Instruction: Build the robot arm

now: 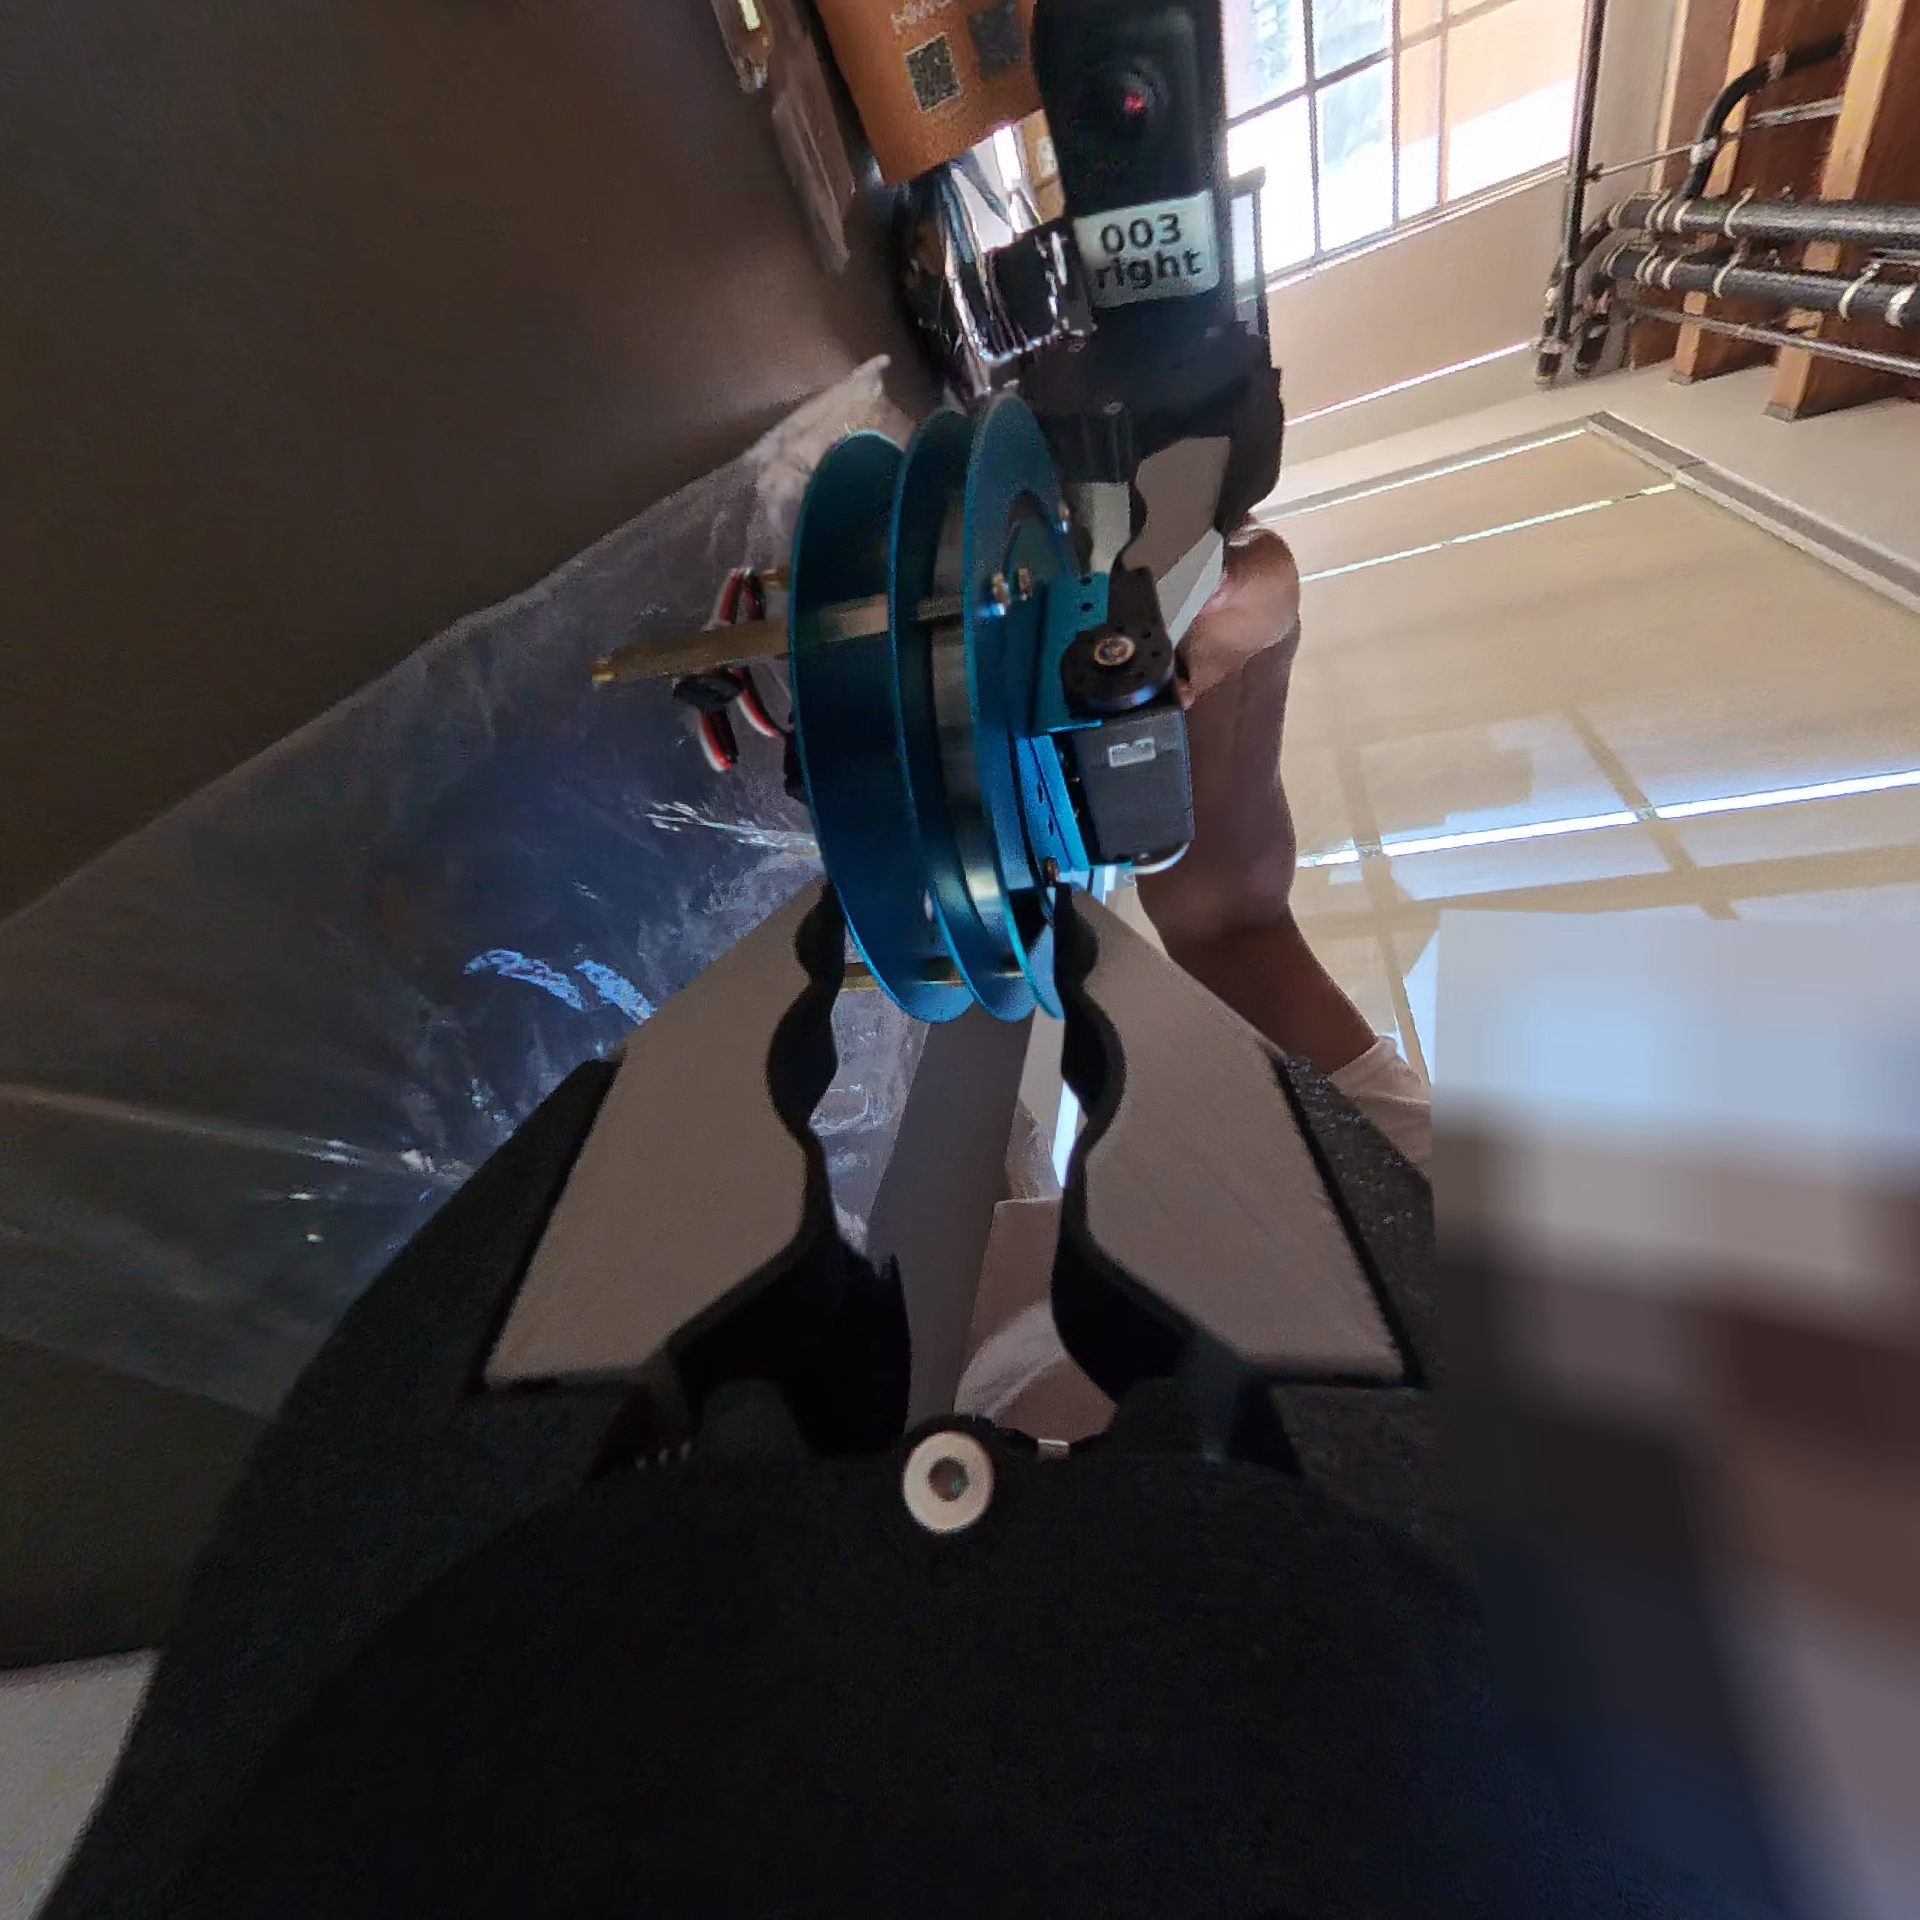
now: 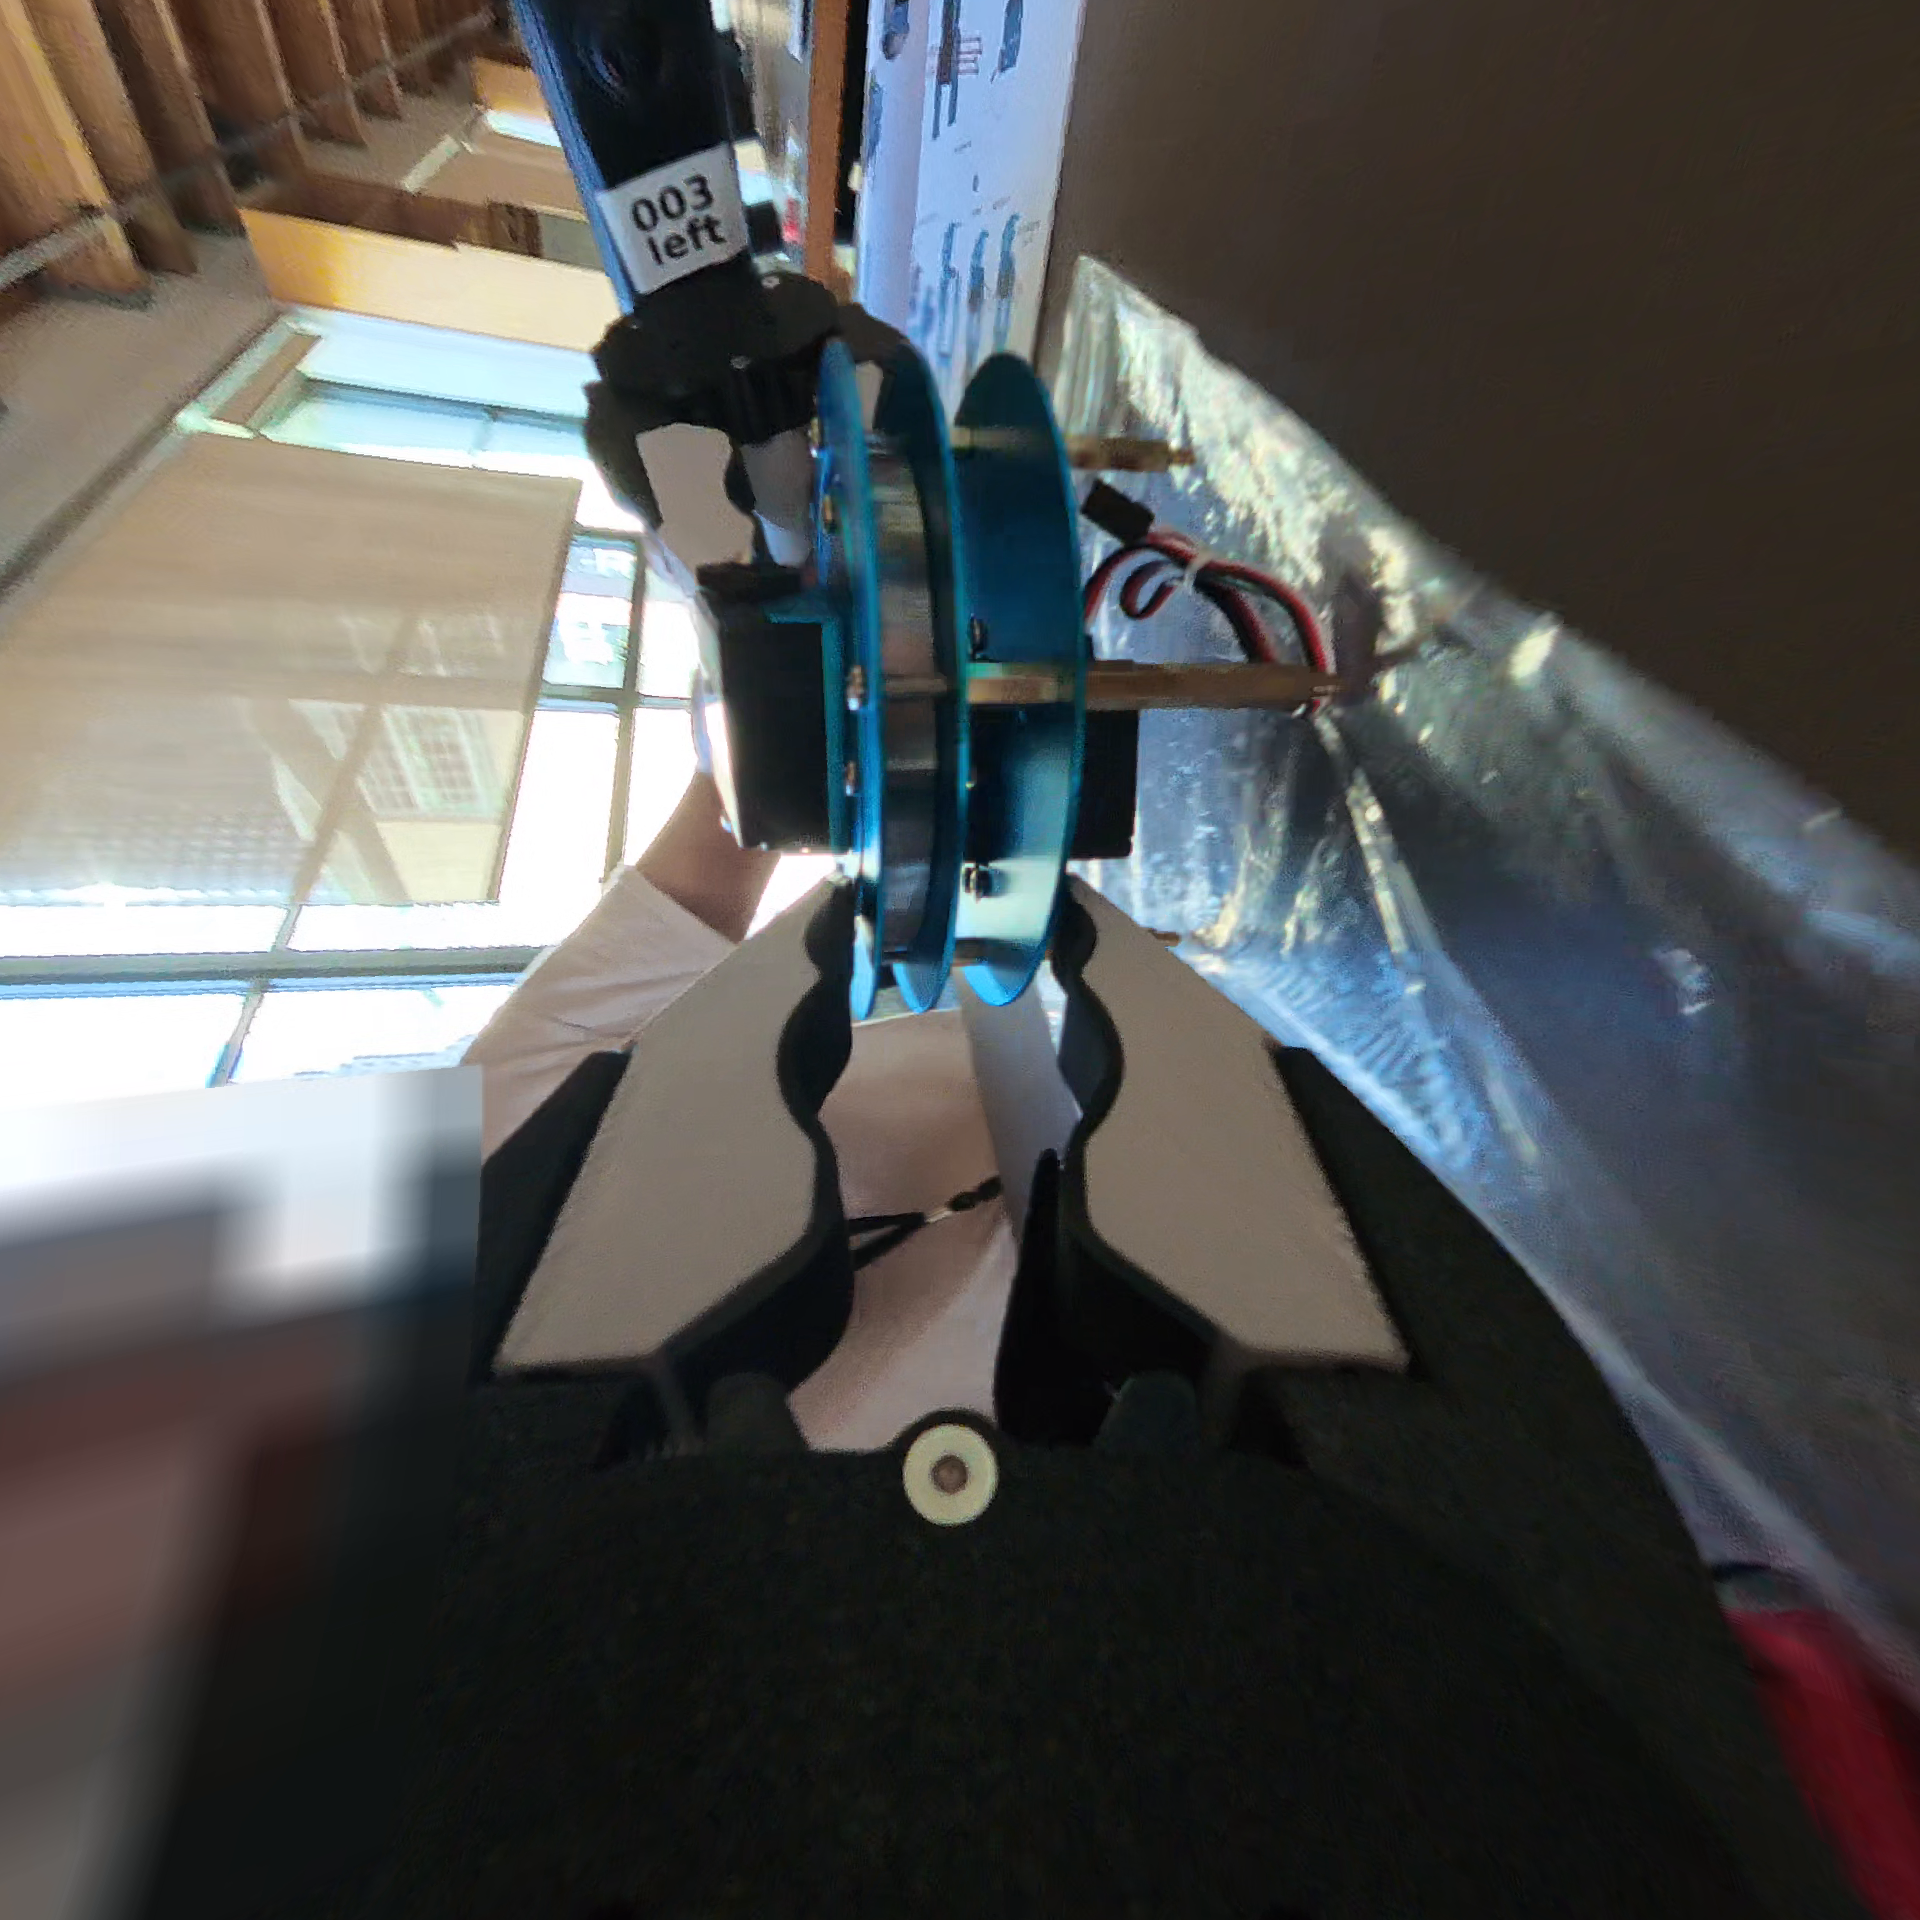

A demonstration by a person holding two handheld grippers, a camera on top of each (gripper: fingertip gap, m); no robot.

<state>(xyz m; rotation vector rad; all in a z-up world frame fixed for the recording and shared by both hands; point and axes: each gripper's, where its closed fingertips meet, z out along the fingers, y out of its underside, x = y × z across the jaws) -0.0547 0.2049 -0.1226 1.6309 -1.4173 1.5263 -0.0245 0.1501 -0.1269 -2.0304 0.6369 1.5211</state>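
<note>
Gripping blue disc assy (image 1: 914,727) from opposite edges: L gripper (image 1: 940,935) & R gripper (image 2: 956,925) both clenched on rims; brass standoff axis crosswise to fingers.

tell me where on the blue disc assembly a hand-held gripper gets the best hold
Probably the rim of the blue disc assembly, coming edge-on so the fingers straddle the stacked plates. The plates are thin, parallel and joined by brass standoffs, giving flat outer faces to clamp. Both the left hand-held gripper and right hand-held gripper hold it this way, clear of the wires.
</note>
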